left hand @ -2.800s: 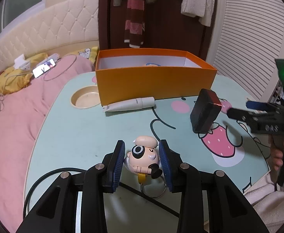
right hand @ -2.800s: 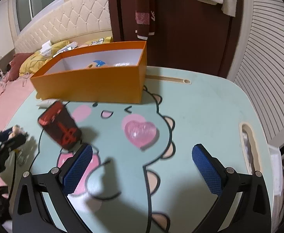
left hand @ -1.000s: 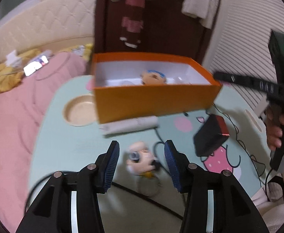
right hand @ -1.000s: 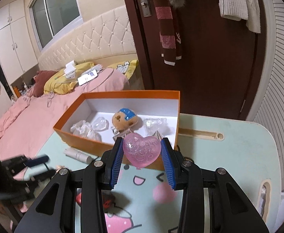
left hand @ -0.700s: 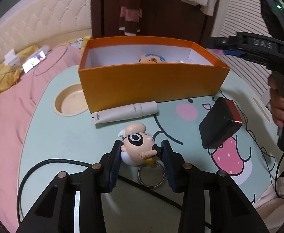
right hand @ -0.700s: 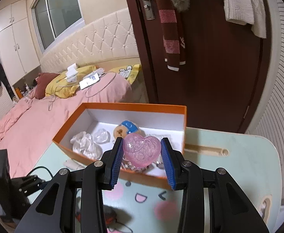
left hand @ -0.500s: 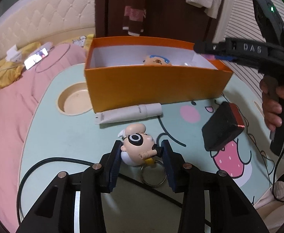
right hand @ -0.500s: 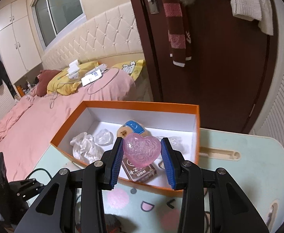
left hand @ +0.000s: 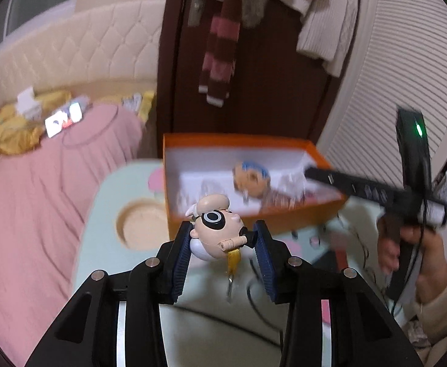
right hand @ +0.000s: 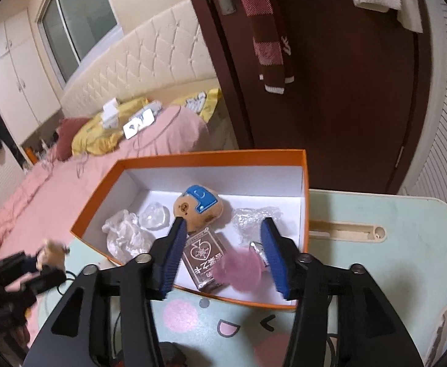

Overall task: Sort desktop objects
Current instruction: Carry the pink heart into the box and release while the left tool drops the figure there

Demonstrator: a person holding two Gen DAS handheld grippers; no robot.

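My left gripper (left hand: 223, 238) is shut on a cartoon figure keychain (left hand: 214, 226) and holds it in the air, just in front of the orange box (left hand: 299, 223); its yellow strap and ring dangle below. My right gripper (right hand: 221, 229) hangs over the orange box (right hand: 211, 154) with its jaws opening. A pink heart (right hand: 241, 272) shows blurred low between the fingers, free of both pads, over the box's near right corner. The box holds a blue-capped bear head (right hand: 197, 211), a card pack (right hand: 203, 257), a clear heart (right hand: 154, 215) and crumpled wrap.
The box stands on a mint-green cartoon table (right hand: 391, 244) with a round cup recess (left hand: 140, 229) and a slot (right hand: 345, 232). A pink bed (left hand: 24, 214) lies to the left, a brown door behind. A hand (left hand: 407, 244) holds the right gripper. A black cable trails across the table.
The left gripper closed on the keychain figure and lifted it off the table toward the box. The right gripper opened over the box and the pink heart dropped from its pads.
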